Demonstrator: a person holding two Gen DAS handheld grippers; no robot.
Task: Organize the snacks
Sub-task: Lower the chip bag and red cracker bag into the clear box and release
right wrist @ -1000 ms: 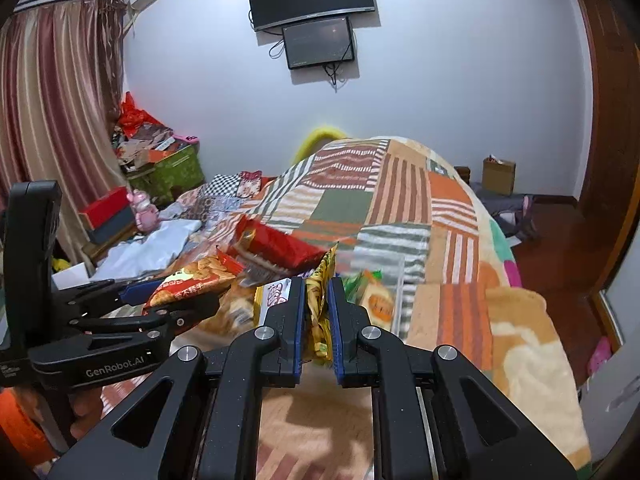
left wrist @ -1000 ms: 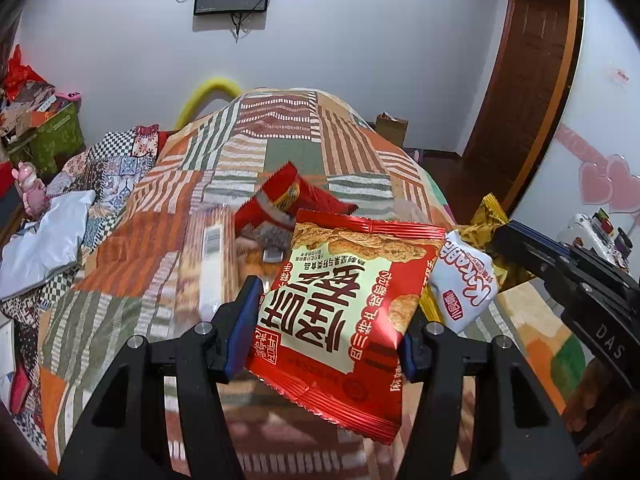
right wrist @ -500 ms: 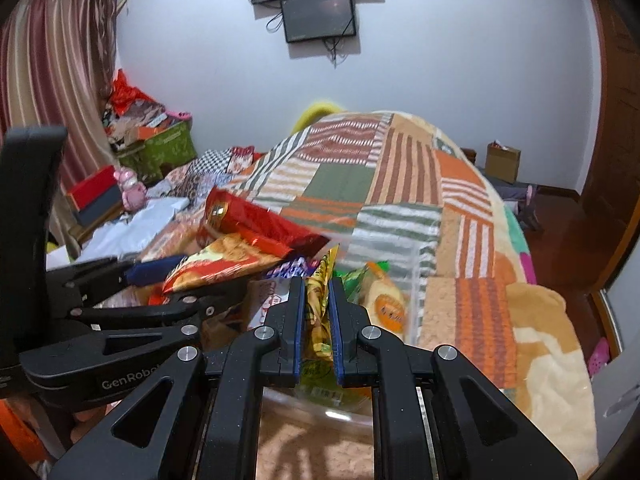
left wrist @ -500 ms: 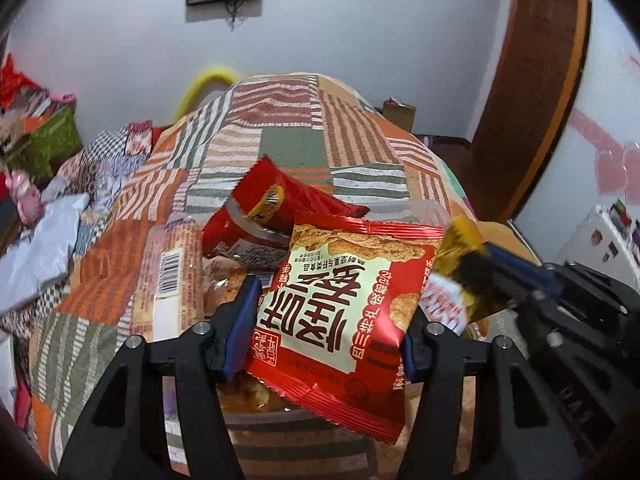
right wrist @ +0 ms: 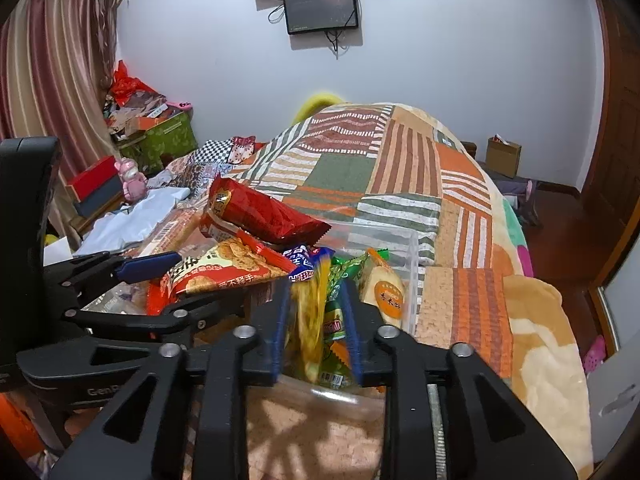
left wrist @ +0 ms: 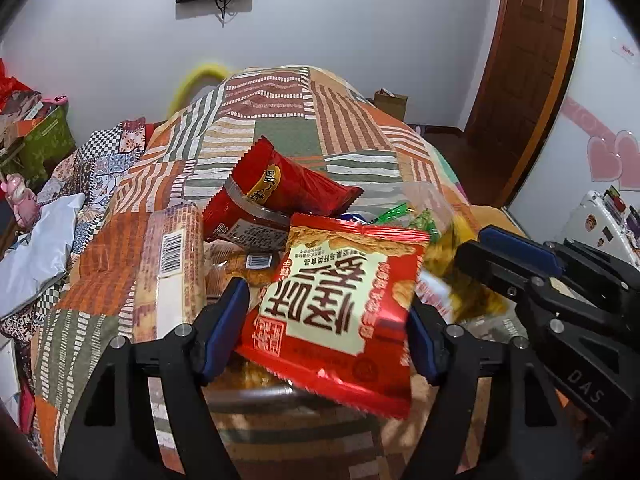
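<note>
My left gripper [left wrist: 326, 320] is shut on a red and cream cracker bag [left wrist: 340, 300], held over a clear plastic bin [right wrist: 384, 236] heaped with snacks. The bag also shows in the right wrist view [right wrist: 224, 270]. My right gripper [right wrist: 318, 326] is open over the bin's near side. A yellow snack packet [right wrist: 310, 320], blurred, drops between its fingers, touching neither. In the left wrist view the right gripper [left wrist: 516, 256] sits at the right with the yellow packet [left wrist: 460, 276] beside it. A long red bag [right wrist: 260, 216] lies on top of the heap.
A long wafer pack [left wrist: 172, 272] rests at the bin's left. The bin stands on a patchwork quilt [right wrist: 400, 176] on a bed. Clutter and a green box [right wrist: 160, 140] sit far left. A cardboard box [right wrist: 503, 156] stands on the floor by the wall.
My right gripper has opened and the yellow packet is falling from it into the bin. Both grippers have moved closer over the bin. The left gripper still holds the cracker bag.
</note>
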